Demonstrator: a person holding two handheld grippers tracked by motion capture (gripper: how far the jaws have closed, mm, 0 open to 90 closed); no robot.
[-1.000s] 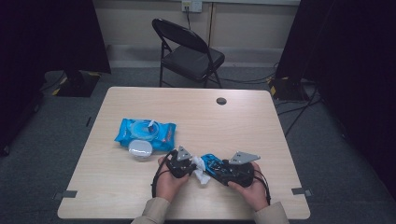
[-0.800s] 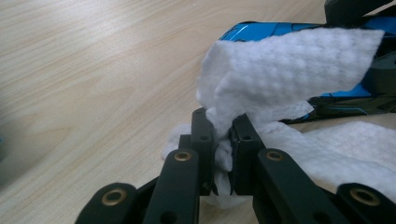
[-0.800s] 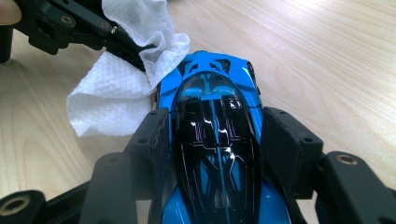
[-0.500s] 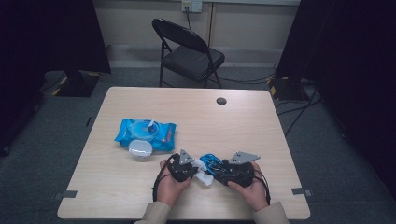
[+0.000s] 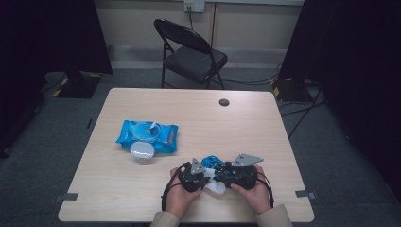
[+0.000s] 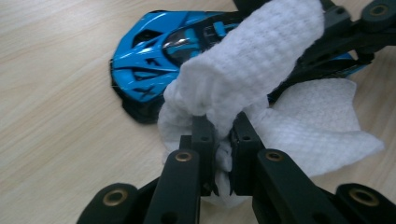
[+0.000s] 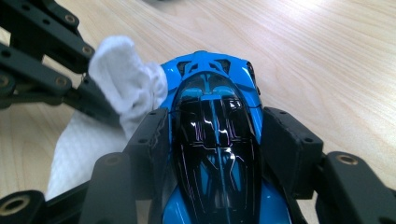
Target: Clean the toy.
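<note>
A blue toy sports car [image 7: 215, 121] with a black canopy sits between the jaws of my right gripper [image 7: 215, 135], which is shut on its sides. My left gripper [image 6: 220, 135] is shut on a white wet wipe [image 6: 247, 70], bunched and pressed against the blue toy car [image 6: 154, 60] by its canopy. In the high view both grippers meet near the table's front edge: the left gripper [image 5: 201, 176] from the left, the right gripper [image 5: 221, 176] from the right, with the toy car [image 5: 212, 163] and the wipe [image 5: 216, 187] between them.
A blue pack of wet wipes [image 5: 147, 135] lies left of centre with its white round lid [image 5: 142, 151] flipped open toward me. A round cable hole [image 5: 224, 102] sits near the table's far edge. A black folding chair [image 5: 191, 52] stands beyond the table [image 5: 265, 132].
My left gripper has slid the wipe a little to the right along the car. The right gripper and the car have stayed put.
</note>
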